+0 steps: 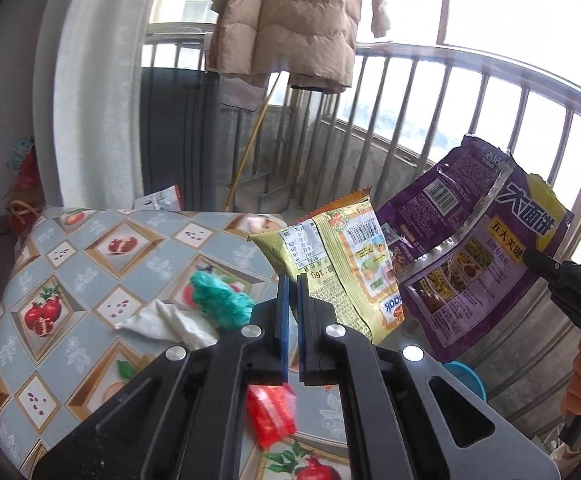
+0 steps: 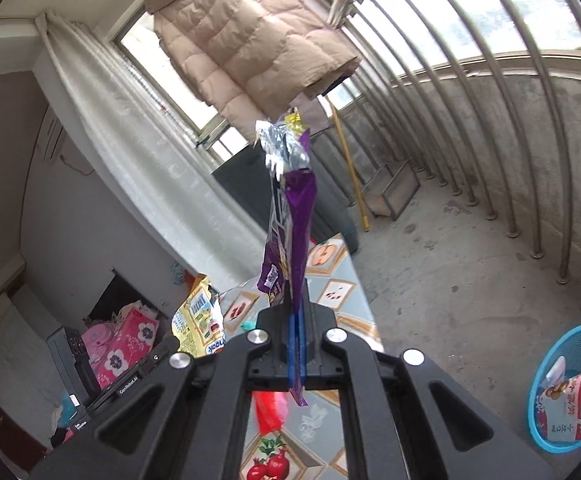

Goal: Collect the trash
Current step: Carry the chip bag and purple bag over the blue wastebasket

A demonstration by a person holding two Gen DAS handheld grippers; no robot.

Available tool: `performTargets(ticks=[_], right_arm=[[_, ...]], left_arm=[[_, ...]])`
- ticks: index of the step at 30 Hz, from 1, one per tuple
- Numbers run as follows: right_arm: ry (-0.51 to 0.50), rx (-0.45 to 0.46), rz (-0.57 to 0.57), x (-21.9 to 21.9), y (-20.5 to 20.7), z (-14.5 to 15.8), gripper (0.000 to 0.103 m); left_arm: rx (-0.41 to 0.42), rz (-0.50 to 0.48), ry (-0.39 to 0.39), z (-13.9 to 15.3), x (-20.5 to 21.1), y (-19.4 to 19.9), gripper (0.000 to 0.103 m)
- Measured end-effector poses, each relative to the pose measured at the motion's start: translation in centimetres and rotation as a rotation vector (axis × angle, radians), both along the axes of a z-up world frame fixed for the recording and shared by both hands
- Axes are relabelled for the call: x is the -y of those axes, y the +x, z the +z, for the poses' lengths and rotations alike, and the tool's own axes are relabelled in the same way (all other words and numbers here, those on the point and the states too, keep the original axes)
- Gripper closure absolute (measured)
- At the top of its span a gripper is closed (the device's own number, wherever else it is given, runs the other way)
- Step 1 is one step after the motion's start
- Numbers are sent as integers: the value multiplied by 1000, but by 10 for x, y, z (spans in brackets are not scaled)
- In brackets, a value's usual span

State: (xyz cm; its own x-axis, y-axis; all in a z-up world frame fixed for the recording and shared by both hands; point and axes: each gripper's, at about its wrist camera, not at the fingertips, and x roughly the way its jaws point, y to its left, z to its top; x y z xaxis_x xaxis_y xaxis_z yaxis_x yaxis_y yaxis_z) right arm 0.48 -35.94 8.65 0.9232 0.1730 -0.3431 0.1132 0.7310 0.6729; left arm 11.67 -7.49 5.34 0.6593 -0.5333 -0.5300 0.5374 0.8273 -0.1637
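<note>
A: Left hand-held gripper [image 1: 292, 280]?
B: Clamped on yellow snack wrapper [image 1: 346, 256], raised above the surface [image 1: 90, 264].
A: Right hand-held gripper [image 2: 297, 312]?
B: Clamped on purple wrapper [image 2: 290, 216], upright. Blue basket [image 2: 570, 384] on floor, holding wrappers.

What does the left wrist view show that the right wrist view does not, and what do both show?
Only the left wrist view shows the green crumpled bag and the white tissue on the table. Only the right wrist view shows inside the blue basket, which already holds a red-and-white packet. Both show the purple wrapper in the right gripper and the yellow wrapper in the left gripper.
</note>
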Motion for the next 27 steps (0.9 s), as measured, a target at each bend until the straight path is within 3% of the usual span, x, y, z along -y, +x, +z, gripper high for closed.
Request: performTargets(ticks=[8,14,21,27], right_arm=[[-56,-170,-374,68,-67,-40,102],[-115,-397,-608,108,-92,-82,102],[-49,-546,-731,147,-126,-132,102],[-209,-670,-812,158,-139,-158,102]], left_arm=[[-99,-263,80,-31,115,4,101],[-183,-398,186,-74,204,-9,101],[-263,-515,309,-124,277,-38,101],[-281,-574,426,-160,318,-57,101]])
